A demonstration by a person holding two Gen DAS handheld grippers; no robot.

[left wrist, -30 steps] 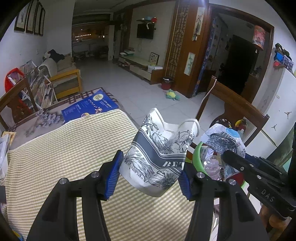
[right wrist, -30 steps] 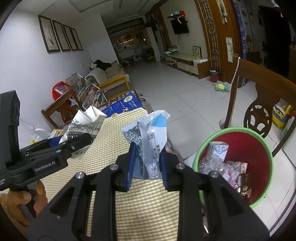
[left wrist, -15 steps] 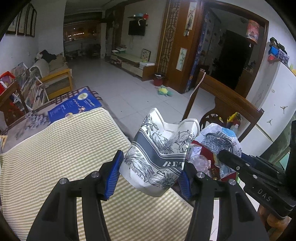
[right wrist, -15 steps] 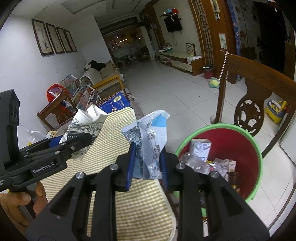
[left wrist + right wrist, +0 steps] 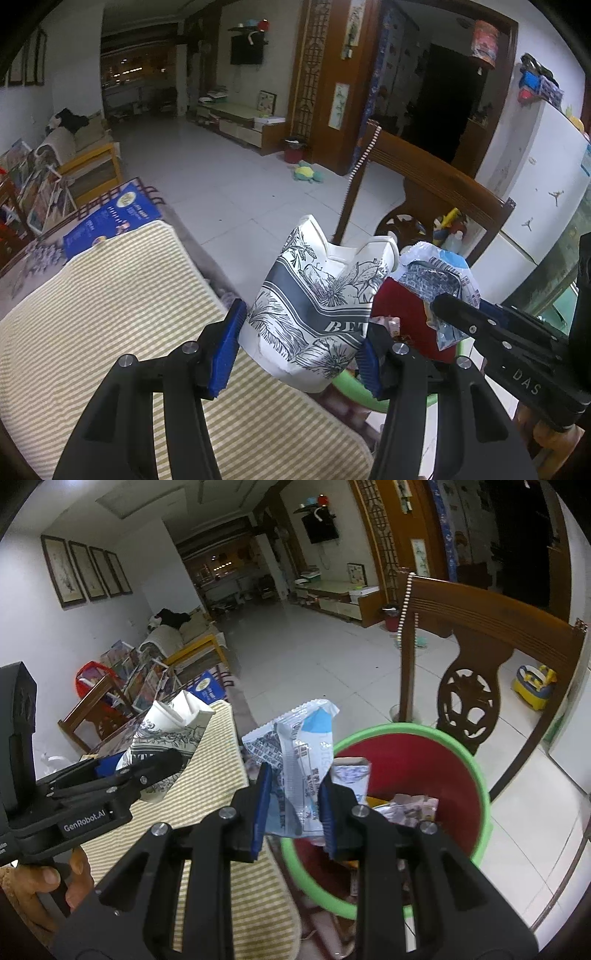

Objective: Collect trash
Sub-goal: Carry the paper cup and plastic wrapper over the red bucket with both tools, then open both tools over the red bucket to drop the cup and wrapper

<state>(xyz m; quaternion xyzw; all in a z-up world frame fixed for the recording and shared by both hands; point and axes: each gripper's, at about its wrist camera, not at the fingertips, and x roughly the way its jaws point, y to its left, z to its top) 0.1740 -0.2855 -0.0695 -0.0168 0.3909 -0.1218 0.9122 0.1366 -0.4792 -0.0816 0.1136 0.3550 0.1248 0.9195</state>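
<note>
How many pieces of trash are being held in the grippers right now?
2. A crushed white paper cup with black floral print is in the left gripper; a crinkled white-and-blue plastic wrapper is in the right gripper, at the green-rimmed red bin.

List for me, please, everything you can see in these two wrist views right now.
paper cup: one, white with grey leaf print, crushed, in left gripper
wrapper: one, white and blue, in right gripper
bin: one, red with green rim, on floor, trash inside
tablecloth: one, yellow-striped, on table
chair: one, brown wood, behind bin
blue book: one, far table end
left gripper: black, blue pads
right gripper: black, blue pads
</note>
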